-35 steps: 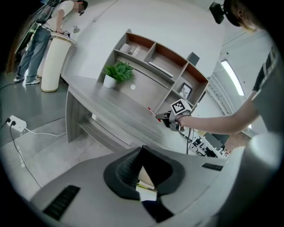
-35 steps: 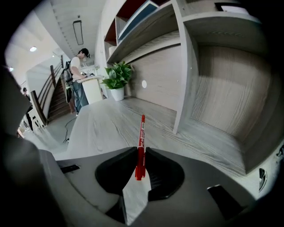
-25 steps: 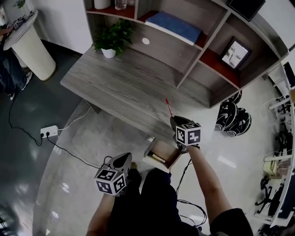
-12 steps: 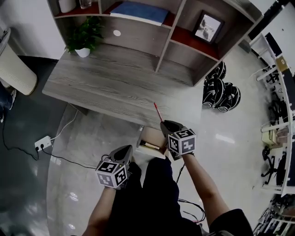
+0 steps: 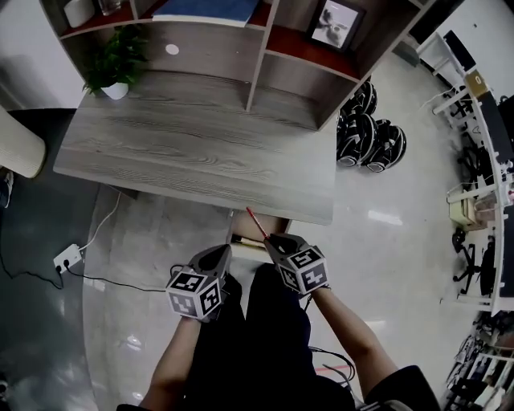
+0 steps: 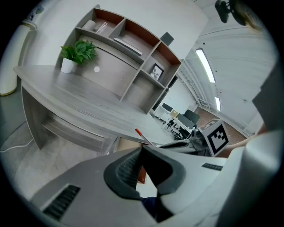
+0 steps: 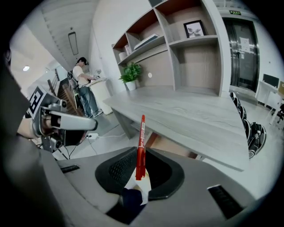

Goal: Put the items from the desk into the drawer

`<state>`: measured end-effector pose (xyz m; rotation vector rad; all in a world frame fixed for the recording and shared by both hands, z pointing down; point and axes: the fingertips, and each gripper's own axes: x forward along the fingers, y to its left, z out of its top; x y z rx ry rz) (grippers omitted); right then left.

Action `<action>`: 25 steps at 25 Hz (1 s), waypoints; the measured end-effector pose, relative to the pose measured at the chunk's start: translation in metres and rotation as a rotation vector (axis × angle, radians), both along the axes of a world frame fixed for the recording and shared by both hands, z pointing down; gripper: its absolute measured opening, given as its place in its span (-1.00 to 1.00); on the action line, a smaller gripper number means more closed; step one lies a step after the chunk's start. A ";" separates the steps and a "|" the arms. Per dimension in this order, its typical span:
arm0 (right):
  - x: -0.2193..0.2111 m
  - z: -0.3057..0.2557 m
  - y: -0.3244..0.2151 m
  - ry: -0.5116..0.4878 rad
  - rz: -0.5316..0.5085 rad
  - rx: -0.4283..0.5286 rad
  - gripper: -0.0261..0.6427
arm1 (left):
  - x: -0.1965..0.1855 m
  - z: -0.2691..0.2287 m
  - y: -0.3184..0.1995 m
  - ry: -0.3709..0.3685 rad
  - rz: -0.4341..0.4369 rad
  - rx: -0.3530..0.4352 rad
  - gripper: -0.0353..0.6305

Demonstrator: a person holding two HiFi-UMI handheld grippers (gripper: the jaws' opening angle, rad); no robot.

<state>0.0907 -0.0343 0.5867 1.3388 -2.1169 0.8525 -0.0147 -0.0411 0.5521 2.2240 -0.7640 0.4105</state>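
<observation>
A red pen (image 5: 254,222) (image 7: 141,146) stands up between the pads of my right gripper (image 5: 270,240) (image 7: 142,156), which is shut on its lower end. The pen's tip reaches the front edge of the grey wooden desk (image 5: 193,152) (image 7: 186,113), above the open drawer (image 5: 243,243) under the desk's right part. The drawer's brown wood (image 7: 171,146) shows just past the jaws. My left gripper (image 5: 220,251) (image 6: 142,150) hangs left of the right one, in front of the desk, shut with nothing in it. The left gripper view shows the pen (image 6: 143,136) and the right gripper (image 6: 177,144).
A potted plant (image 5: 116,68) stands at the desk's back left, under a shelf unit (image 5: 257,48) with a picture frame (image 5: 336,22). A power strip (image 5: 67,257) and cable lie on the floor at left. Black-and-white gear (image 5: 369,136) sits right of the desk. A person (image 7: 83,86) stands far off.
Both grippers have drawn back from the desk towards my body. The right one carried the pen from over the desktop's edge to above the open drawer. The left one edged closer to it.
</observation>
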 end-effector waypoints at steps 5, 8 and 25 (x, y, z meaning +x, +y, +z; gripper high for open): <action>-0.009 0.030 0.023 -0.004 -0.002 -0.067 -0.73 | 0.002 0.002 0.000 -0.009 0.007 -0.006 -0.82; -0.007 0.051 0.026 0.004 0.025 -0.108 -0.73 | -0.002 0.006 0.000 -0.025 0.001 -0.016 -0.82; 0.045 0.122 0.009 0.059 0.588 -0.183 -0.73 | -0.036 0.022 0.004 -0.085 -0.059 -0.053 -0.82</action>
